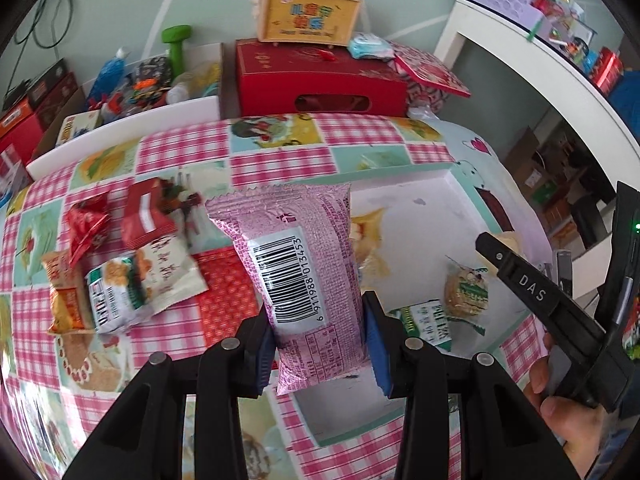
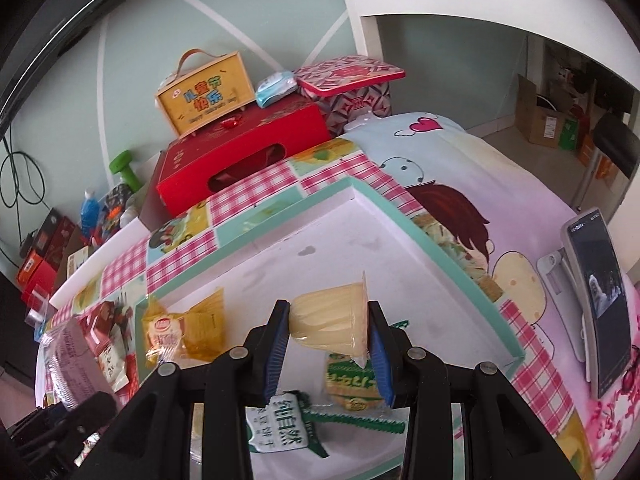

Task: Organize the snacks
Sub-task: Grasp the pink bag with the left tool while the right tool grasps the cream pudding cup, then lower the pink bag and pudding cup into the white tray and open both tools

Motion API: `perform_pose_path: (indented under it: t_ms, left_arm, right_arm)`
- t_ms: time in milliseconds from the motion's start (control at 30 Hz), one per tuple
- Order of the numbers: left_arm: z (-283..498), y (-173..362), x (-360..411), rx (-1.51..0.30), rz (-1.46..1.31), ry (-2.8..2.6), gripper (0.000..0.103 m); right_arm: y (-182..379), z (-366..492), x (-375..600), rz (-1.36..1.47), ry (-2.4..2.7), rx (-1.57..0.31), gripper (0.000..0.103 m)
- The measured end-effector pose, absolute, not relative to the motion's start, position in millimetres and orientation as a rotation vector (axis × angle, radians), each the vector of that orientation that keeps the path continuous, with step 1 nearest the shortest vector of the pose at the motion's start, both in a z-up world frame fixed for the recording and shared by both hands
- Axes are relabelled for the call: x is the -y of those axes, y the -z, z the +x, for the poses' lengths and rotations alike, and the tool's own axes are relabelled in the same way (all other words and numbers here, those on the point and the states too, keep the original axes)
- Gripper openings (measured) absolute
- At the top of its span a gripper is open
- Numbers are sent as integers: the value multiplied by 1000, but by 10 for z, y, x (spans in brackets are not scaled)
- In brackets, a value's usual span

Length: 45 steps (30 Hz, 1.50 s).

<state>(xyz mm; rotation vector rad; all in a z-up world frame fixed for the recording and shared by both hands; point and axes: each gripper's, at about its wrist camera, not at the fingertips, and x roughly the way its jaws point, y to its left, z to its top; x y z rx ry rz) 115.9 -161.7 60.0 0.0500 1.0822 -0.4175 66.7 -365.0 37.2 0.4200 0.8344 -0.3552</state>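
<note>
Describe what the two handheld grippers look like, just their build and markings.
Both grippers, left and right, are black plastic, with blue pads lining the fingers and silver round pivot pins. The right gripper's finger carries white lettering, DAS.

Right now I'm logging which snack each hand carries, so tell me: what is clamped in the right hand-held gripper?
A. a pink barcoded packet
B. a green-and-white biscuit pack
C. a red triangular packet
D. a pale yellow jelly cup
D: the right wrist view shows the right hand-held gripper shut on the pale yellow jelly cup, pads pressing both sides, above the white tray.
</note>
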Motion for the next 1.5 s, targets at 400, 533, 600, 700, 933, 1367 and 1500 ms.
perform_pose_path:
  t_ms: [400,533,600,700,933,1367,1500]
  left_arm:
    - [1378,-536,2196,-1112,127,442,42]
    - [1423,-510,2316,-1117,128,449,42]
    - [1450,-502,2373,-1118,126,451,42]
    - [1492,-482,2441,-1121,120,452,42]
    - [1554,-416,2552,-1128,123,447,42]
    - [1580,-440,2517,-1117,116,415,53]
    - [1567,-469,2499,-1114,117,408,53]
  right_arm:
    - [-308,652,3813,437,375,-831,40]
    - [-293,659,3838,443,373,-831,40]
    - [-286,661,3846,442,373,-832,40]
    - [-276,655,3869,449,380,-834,40]
    - [-256,642,3917,465,379,-834,40]
    - [-253,678,3867,439,371,-846,40]
    - [-259,690,3853,421,378,-849,41]
